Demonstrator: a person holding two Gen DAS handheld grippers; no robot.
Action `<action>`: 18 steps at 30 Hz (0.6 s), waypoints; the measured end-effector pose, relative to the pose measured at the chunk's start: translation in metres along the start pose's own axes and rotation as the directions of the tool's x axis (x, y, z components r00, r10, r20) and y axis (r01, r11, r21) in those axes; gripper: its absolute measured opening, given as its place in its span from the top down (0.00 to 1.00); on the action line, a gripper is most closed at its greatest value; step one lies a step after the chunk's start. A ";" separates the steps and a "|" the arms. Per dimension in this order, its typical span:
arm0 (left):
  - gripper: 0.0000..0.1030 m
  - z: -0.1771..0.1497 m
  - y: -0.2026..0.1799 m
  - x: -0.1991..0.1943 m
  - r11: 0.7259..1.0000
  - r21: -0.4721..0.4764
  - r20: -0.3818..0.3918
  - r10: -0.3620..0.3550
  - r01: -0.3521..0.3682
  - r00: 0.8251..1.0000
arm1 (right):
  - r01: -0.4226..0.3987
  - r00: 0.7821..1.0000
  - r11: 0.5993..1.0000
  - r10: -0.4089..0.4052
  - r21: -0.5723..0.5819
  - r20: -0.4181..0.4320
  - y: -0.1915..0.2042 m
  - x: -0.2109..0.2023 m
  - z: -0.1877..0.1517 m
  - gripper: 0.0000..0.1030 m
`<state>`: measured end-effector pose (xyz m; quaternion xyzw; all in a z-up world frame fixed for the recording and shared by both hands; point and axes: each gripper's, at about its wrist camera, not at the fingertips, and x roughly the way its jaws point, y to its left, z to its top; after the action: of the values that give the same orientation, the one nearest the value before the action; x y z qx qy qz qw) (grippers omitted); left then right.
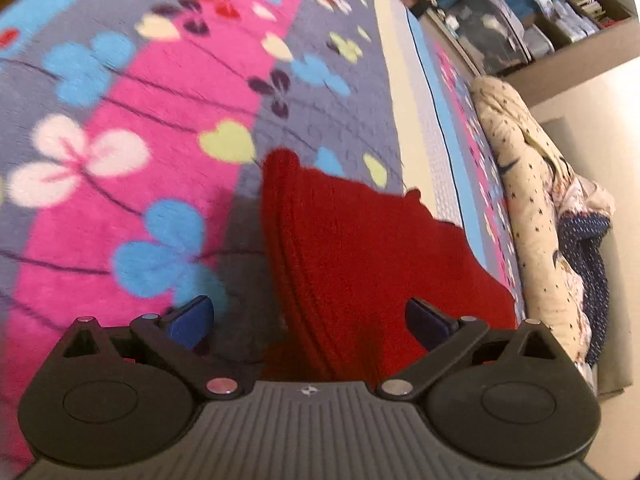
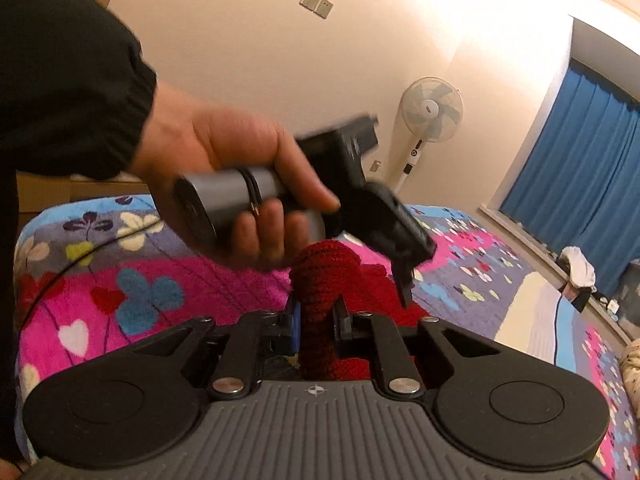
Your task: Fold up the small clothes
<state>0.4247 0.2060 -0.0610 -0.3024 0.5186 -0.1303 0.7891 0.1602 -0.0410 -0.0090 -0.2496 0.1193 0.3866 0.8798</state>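
Observation:
A red knitted garment [image 1: 360, 248] lies on the flowered blanket [image 1: 120, 120] of a bed. My left gripper [image 1: 310, 320] is open, its blue pads wide apart just above the garment's near part. My right gripper [image 2: 316, 320] is shut on a bunched fold of the red garment [image 2: 320, 280] and holds it up off the blanket [image 2: 120, 280]. In the right wrist view the left gripper [image 2: 404, 280] hovers above the garment, held in a hand with a black sleeve, fingers pointing down.
A cream patterned quilt [image 1: 532, 216] and dark blue cloth [image 1: 588, 264] are piled along the bed's right side. Shelves with boxes [image 1: 520, 28] stand beyond. A standing fan [image 2: 430, 120] and blue curtains [image 2: 580, 168] are by the wall.

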 end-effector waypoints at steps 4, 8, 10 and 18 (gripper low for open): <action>0.29 0.004 -0.005 0.014 0.999 0.028 0.001 -0.026 0.025 1.000 | -0.009 1.000 1.000 0.009 -0.001 0.004 -0.001 -0.001 0.001 0.86; 0.70 0.001 -0.013 0.018 0.995 0.091 0.006 -0.037 0.036 0.999 | -0.014 1.000 1.000 0.014 0.007 0.006 -0.002 0.000 0.001 0.86; 0.75 -0.003 -0.023 0.009 0.991 0.133 0.032 -0.025 0.020 0.999 | -0.032 0.999 0.999 0.031 0.021 0.015 -0.002 -0.001 0.002 0.86; 0.76 -0.024 -0.035 -0.112 0.981 0.165 0.272 -0.148 0.105 0.951 | -0.214 0.941 0.957 0.149 0.195 0.303 -0.022 -0.050 0.027 0.86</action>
<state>0.3588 0.2283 0.0363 -0.2910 0.3689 -0.1746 0.8653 0.1432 -0.0703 0.0418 -0.0776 0.0569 0.4825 0.8706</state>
